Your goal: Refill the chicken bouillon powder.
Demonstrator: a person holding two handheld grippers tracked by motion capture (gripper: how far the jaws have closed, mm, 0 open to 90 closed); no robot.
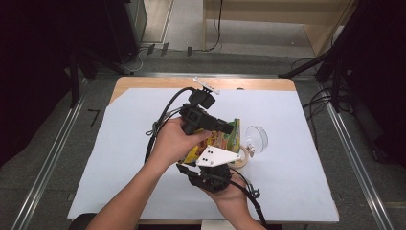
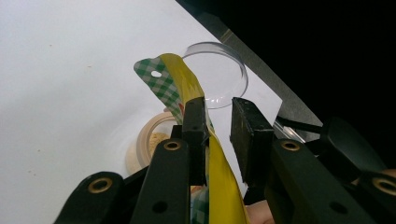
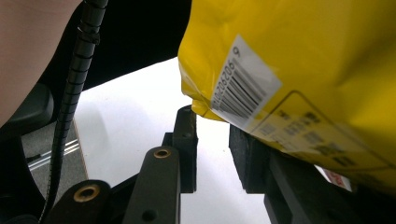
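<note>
Both grippers meet over the white sheet (image 1: pixel 119 158). The left gripper (image 2: pixel 218 122) has its jaws apart, the yellow snack bag (image 2: pixel 187 81) resting against one pad. The right gripper (image 3: pixel 212 135) also has its jaws apart, a bag corner between them. Just beyond sit a clear lid (image 2: pixel 219 70) and a tape roll (image 2: pixel 152 140).

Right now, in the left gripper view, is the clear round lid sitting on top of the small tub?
No. The clear lid lies on the white sheet farther off, apart from the open tub.
</note>
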